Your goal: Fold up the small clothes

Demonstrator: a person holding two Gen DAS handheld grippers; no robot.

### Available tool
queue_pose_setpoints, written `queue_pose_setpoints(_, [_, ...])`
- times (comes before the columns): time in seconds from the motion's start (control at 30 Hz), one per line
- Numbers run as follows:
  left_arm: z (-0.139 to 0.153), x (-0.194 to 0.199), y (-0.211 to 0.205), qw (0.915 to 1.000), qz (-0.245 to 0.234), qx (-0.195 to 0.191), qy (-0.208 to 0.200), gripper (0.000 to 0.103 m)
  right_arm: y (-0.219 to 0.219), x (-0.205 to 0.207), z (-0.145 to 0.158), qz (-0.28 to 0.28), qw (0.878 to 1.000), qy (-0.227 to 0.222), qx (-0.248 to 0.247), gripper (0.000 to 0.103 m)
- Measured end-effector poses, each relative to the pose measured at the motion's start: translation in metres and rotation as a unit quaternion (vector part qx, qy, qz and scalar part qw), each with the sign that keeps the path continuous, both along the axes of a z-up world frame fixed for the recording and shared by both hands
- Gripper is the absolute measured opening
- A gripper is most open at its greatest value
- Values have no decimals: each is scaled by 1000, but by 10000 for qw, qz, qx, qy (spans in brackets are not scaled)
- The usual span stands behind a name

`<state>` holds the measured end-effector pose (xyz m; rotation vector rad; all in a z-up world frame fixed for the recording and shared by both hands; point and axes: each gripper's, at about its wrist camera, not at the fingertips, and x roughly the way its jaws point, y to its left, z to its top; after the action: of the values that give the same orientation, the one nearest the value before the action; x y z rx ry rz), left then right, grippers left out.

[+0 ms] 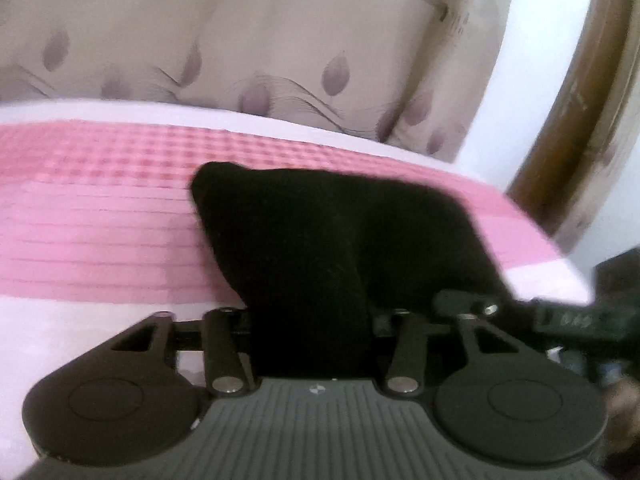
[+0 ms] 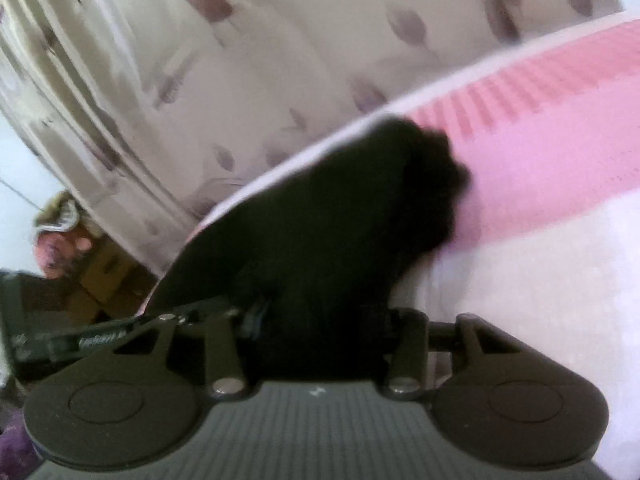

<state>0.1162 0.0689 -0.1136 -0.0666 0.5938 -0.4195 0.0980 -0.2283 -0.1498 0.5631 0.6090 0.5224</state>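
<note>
Clamped between both tools: a small black garment (image 1: 336, 232), left tool (image 1: 314, 320) pinching one bunched edge, right tool (image 2: 320, 320) gripping the other, fingertips buried in cloth in both views. Raised just above the pink-striped bed (image 1: 100, 240), far end apparently trailing on the cover. Soft, light, limp by the look of it; likely to sag and bunch, not to slip or break. Best taken at corners or along a hem, kept taut between the two grips. Faint print on the leaf-patterned curtain (image 1: 248, 40), too blurred to read; small markings on the other tool's side likewise illegible.
</note>
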Motion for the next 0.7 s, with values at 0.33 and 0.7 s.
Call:
queue_pose_setpoints(0.33, [37,-68,-16,9709,1347,740,-1836,103,27,-109,58,-1132,9631,-1664,-1786,87])
queue_pose_setpoints(0.7, [90,-129,-48,9414,1716,1227,-2631,103,33,-168,88,-1504,9365,-2363,-2108,91])
